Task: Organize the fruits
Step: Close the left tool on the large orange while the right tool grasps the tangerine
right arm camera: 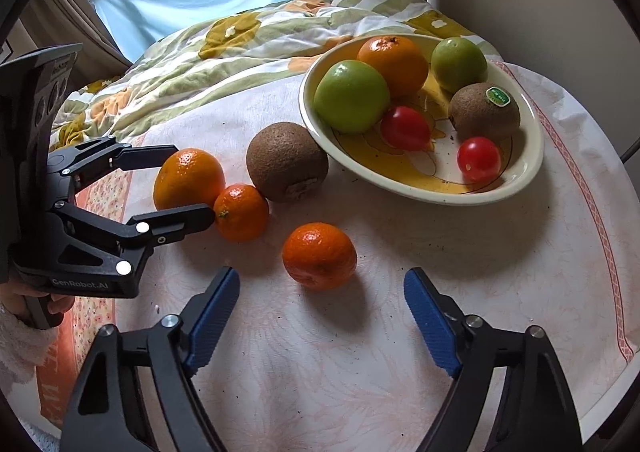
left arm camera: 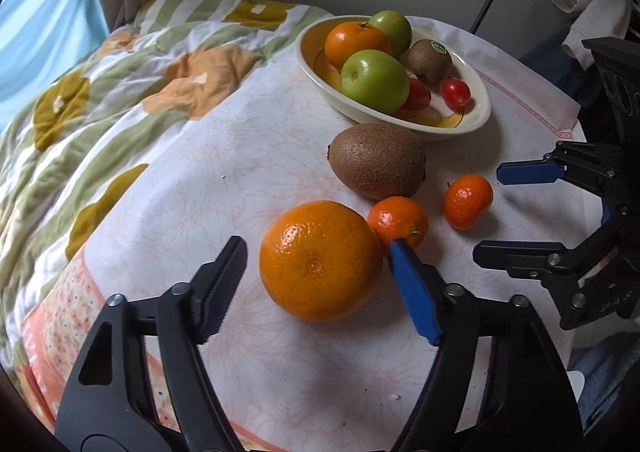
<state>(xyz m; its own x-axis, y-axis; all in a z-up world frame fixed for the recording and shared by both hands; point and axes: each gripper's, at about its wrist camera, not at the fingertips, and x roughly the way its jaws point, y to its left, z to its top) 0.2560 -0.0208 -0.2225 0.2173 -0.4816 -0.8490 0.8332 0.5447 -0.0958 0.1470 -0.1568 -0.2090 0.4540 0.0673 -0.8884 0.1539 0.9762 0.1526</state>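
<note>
Now: left gripper (left arm camera: 318, 264) spread astride the big orange (left arm camera: 320, 260), pads not yet pressing | right gripper (right arm camera: 322, 312) spread, just short of a small mandarin (right arm camera: 319, 255) | advice: centre pads before squeezing, lift clear of neighbours, set into bowl (right arm camera: 532, 156).

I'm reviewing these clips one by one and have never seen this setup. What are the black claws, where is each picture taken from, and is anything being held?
A person holds two hand tools; each carries a camera looking along its jaws. One picture is from the left gripper, the other from the right gripper.

On the tablecloth lie a large orange, a kiwi and two mandarins. The bowl already holds more fruit.

The left jaws straddle the large orange, with a gap on one side. The right jaws stand open before a mandarin. Nothing is held yet.
</note>
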